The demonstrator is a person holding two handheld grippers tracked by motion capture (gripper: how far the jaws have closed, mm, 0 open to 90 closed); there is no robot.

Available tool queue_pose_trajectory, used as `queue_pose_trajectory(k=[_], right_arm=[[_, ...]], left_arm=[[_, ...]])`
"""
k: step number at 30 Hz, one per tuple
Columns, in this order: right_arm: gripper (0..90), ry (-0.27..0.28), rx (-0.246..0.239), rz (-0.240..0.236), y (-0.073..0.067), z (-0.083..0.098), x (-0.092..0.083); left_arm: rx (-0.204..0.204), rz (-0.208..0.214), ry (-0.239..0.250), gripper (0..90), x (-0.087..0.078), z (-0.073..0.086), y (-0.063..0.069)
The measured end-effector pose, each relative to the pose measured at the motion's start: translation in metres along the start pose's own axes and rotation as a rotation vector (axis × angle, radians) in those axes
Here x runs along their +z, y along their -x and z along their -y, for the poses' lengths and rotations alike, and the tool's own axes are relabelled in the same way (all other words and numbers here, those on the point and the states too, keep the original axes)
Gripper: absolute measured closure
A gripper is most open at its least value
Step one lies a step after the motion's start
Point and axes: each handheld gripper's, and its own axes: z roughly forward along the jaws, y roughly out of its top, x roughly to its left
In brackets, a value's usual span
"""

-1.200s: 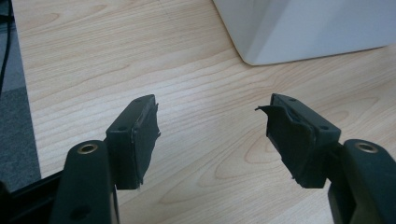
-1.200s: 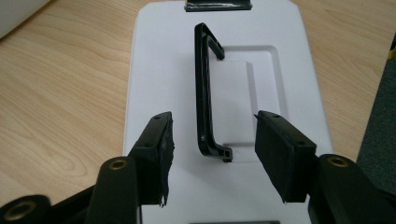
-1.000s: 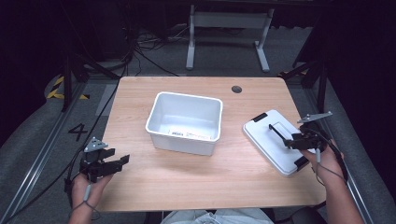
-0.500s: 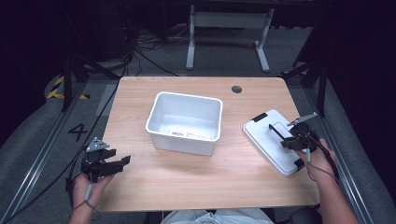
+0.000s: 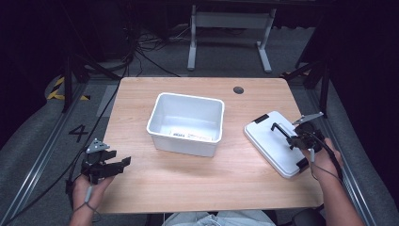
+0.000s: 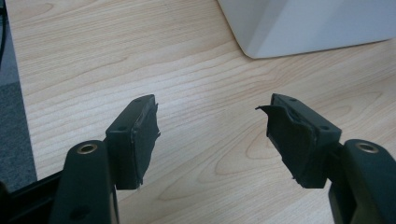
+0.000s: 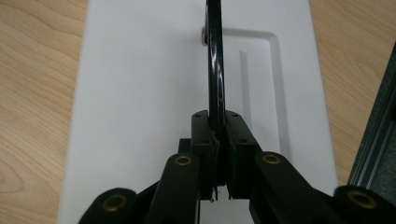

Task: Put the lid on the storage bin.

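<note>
A rectangular white plastic bin (image 5: 187,123) is standing open and upright near the middle of the light wooden table (image 5: 141,179); its lower corner is showing in the left gripper view (image 6: 308,23). To the right of the bin, well apart from it, a flat white plastic lid (image 5: 273,143) with a thin black bail handle (image 5: 281,129) is lying on the table, near the right edge. The right hand-held gripper (image 5: 295,140) is reaching over the lid from the side away from the bin, and its jaws are pressing together on the black handle (image 7: 215,74), which is standing upright above the lid's white surface (image 7: 135,93). The left hand-held gripper (image 5: 113,165) is hovering to the lower left of the bin, well apart from it, near the table's front left corner. In its own view the left hand-held gripper (image 6: 212,135) is spreading its jaws wide over bare wood, pinching nothing.
</note>
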Motion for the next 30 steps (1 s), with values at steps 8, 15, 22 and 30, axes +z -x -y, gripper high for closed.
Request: queue_pose_trajectory(k=[8,15,22,30], right_arm=[[84.6,0.051,-0.014,0.015,0.001,-0.007,-0.022],[84.6,0.076,-0.050,0.029,0.001,-0.017,-0.040],[84.6,0.106,-0.079,0.035,-0.001,-0.031,-0.064],[84.5,0.150,-0.094,0.028,-0.001,-0.045,-0.089]], left_arm=[[-0.006,0.000,0.001,34.2,0.001,0.001,0.000],[-0.007,0.000,-0.001,34.2,0.001,0.001,-0.001],[-0.008,0.003,-0.001,34.2,0.001,0.001,0.000],[-0.005,0.001,0.001,34.2,0.000,0.001,-0.001]])
